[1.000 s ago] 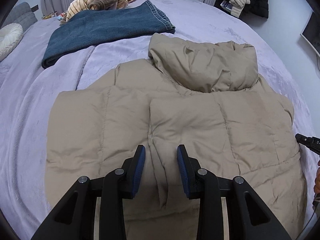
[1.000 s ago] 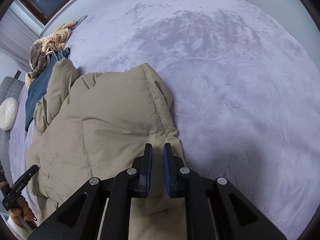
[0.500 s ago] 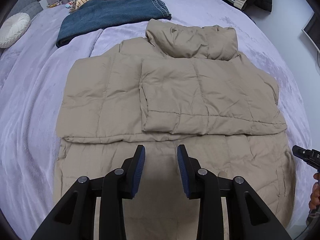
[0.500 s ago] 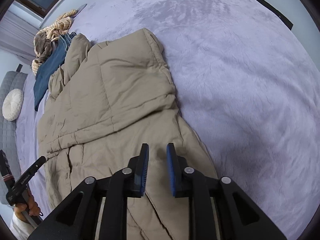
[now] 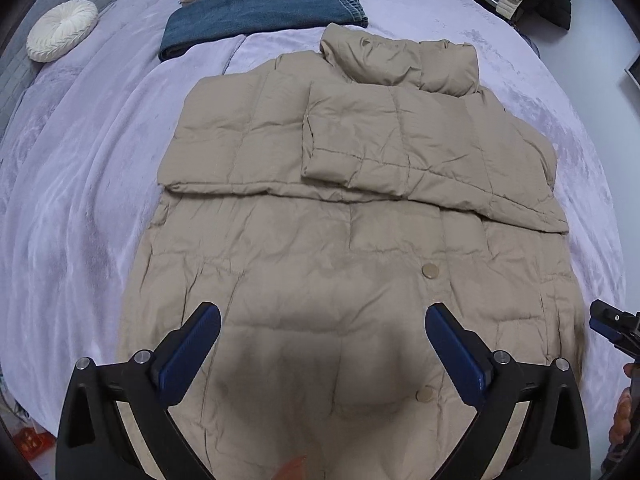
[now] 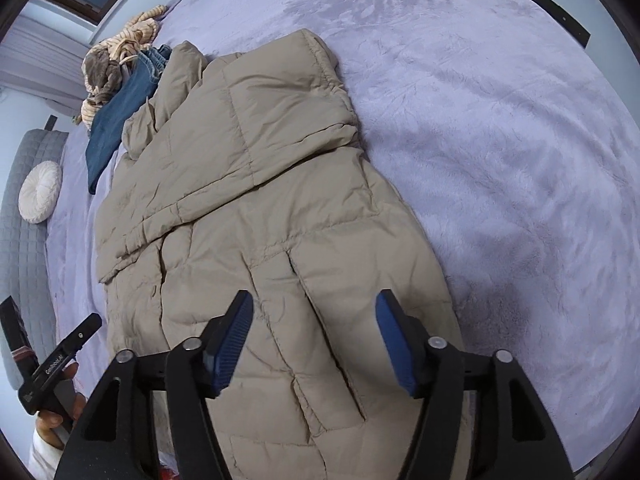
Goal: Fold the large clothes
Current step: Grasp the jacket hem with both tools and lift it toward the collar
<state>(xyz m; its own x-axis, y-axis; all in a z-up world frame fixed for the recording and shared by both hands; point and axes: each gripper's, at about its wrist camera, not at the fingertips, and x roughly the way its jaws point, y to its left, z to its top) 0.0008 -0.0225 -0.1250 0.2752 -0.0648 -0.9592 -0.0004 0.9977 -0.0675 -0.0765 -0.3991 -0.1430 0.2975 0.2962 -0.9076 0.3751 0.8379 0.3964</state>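
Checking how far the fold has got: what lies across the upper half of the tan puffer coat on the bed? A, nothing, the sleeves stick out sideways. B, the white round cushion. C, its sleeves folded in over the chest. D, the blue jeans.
C: both sleeves lie folded across the puffer coat, below its hood.

Some small white letters are printed on the black tool (image 6: 60, 364) held at the left, but they cannot be read.
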